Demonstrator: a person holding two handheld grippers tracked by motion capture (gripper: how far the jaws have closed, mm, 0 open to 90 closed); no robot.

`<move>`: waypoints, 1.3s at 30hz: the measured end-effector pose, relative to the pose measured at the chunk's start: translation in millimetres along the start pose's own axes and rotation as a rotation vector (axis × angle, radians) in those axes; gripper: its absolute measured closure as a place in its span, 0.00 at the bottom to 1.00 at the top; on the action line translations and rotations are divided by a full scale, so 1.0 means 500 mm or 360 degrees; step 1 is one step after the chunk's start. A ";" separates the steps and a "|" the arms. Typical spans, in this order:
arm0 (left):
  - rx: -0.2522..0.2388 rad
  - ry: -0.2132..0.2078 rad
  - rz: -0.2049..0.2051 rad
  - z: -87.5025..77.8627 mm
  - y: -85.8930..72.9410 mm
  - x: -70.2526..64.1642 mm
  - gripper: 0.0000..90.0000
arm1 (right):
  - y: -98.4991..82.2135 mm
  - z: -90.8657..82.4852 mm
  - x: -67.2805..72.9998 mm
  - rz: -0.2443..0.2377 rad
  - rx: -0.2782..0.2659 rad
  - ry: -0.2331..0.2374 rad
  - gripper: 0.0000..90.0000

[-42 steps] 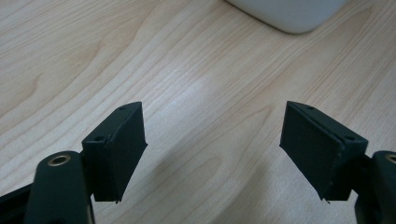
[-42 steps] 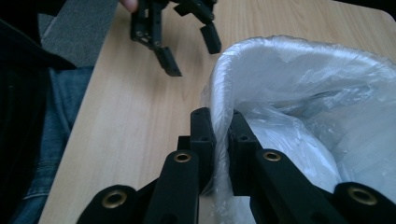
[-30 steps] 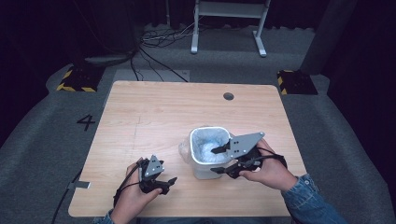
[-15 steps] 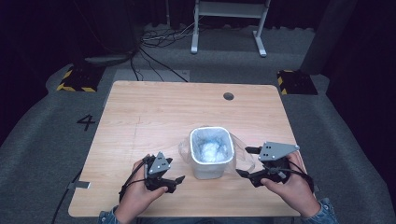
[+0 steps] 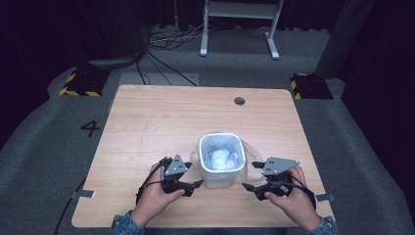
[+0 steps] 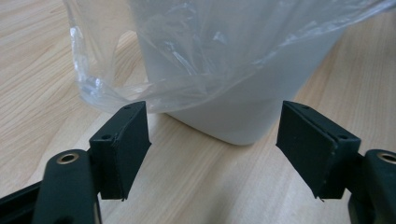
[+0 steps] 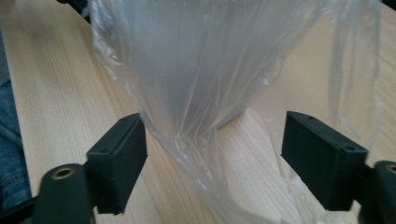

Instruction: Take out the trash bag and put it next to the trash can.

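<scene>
A black figure "4" [image 5: 91,128] is marked on the grey floor [image 5: 44,147] off the table's [image 5: 161,117] nine o'clock edge (the one piece of writing that can be read). On the wooden table, a small white bin [image 5: 221,160] stands toward the six o'clock side, lined with a clear plastic bag [image 5: 254,159] whose loose film spills over the rim and down toward three o'clock. Something crumpled and pale lies inside the bin.

The left gripper [image 5: 195,185] sits at the bin's eight o'clock, just beside it, held in the person's left hand [image 5: 155,193]; its jaws stand wide apart and hold nothing. In the left gripper view the bin's lower wall [image 6: 233,100] and the bag's hanging edge lie ahead of the jaws and between their lines, not touched.

The right gripper [image 5: 250,187] sits at the bin's four o'clock in the right hand [image 5: 293,198], jaws also wide and empty. In the right gripper view the bag's draped film [image 7: 205,102] hangs down into the gap between the jaws
</scene>
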State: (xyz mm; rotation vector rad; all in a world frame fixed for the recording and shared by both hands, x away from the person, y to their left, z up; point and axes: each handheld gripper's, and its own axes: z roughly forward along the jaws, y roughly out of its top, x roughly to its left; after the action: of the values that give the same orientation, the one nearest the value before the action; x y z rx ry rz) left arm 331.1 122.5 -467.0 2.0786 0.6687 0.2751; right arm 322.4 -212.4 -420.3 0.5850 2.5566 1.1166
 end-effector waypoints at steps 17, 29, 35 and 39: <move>-0.0087 0.0085 0.0222 -0.083 0.049 -0.041 1.00 | 0.021 -0.054 0.020 -0.0109 -0.0074 -0.0025 0.97; -0.0231 0.0230 0.0224 -0.124 0.109 -0.013 1.00 | 0.086 -0.108 0.000 -0.0185 -0.0222 -0.0131 0.99; -0.0290 0.0232 0.0217 -0.119 0.128 -0.008 1.00 | 0.106 -0.110 -0.023 -0.0137 -0.0281 -0.0091 0.99; -0.0344 0.0229 0.0232 -0.126 0.136 -0.012 1.00 | 0.119 -0.114 -0.022 -0.0153 -0.0319 -0.0060 0.99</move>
State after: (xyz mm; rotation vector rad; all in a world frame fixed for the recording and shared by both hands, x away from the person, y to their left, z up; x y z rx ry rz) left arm 323.0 133.6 -375.1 1.9141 0.5468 0.5601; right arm 323.4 -216.8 -337.1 0.4248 2.3767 1.2948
